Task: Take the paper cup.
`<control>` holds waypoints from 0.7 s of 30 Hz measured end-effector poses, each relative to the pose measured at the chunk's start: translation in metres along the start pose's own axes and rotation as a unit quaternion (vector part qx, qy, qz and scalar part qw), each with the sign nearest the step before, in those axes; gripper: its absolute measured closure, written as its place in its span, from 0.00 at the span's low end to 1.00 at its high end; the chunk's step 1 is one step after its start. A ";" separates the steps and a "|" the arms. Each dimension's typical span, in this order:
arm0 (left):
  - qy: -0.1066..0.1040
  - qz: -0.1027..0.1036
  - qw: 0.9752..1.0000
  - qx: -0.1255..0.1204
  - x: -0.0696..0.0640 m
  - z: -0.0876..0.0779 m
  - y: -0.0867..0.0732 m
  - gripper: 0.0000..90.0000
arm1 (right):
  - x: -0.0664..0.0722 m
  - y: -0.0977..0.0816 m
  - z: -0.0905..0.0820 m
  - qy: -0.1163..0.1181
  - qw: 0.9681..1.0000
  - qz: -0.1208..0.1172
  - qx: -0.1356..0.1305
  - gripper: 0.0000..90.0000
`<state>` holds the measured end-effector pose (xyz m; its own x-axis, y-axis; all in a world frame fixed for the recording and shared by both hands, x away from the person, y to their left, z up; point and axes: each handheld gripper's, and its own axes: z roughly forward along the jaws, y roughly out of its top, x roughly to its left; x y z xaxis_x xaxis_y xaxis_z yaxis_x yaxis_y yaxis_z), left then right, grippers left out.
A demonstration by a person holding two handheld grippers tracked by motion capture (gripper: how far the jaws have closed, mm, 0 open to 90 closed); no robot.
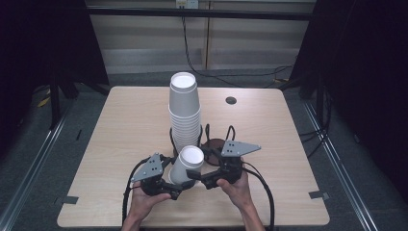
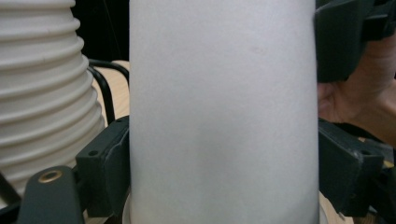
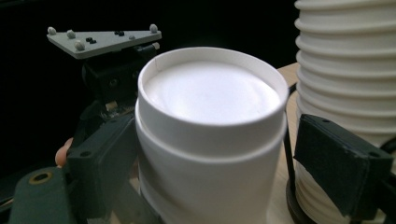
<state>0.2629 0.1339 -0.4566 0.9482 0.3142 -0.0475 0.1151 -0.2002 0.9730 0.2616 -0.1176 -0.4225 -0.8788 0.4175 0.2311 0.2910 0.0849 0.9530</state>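
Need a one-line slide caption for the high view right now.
Two hand-held grippers meet at an upturned white paper cup in front of the tall cup stack on a wooden table.

Paper cup (image 1: 187, 164) between the hand-held grippers: matt white paper, smooth wall without print, rolled rim; the stack of cups (image 1: 184, 109) behind it is the same matt white paper, its nested rims giving a ribbed look. Left hand-held gripper (image 1: 177, 185) and right hand-held gripper (image 1: 196, 177): matt black plastic with flat, dull jaw pads and a brass-coloured metal insert near the base, each topped by a matt grey plate. Tabletop (image 1: 125, 125): pale wood-grain surface, smooth with a low sheen; the wire holder (image 1: 208, 137) under the stack looks like glossy black coated wire.
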 end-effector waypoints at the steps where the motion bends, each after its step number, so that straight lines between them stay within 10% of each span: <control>1: 0.002 0.000 1.000 0.005 0.000 -0.001 0.000 0.19 | -0.001 -0.003 -0.003 -0.003 1.000 -0.002 0.005 0.14; 21: 0.001 0.032 0.995 0.090 0.004 -0.003 0.004 0.19 | -0.007 -0.012 -0.018 -0.010 0.998 -0.004 0.068 0.14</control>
<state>0.2666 0.1373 -0.4521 0.9546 0.2975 0.0135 0.1061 -0.3820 0.9180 0.2572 -0.1381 -0.4324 -0.8741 0.4343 0.2177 0.3335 0.2105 0.9190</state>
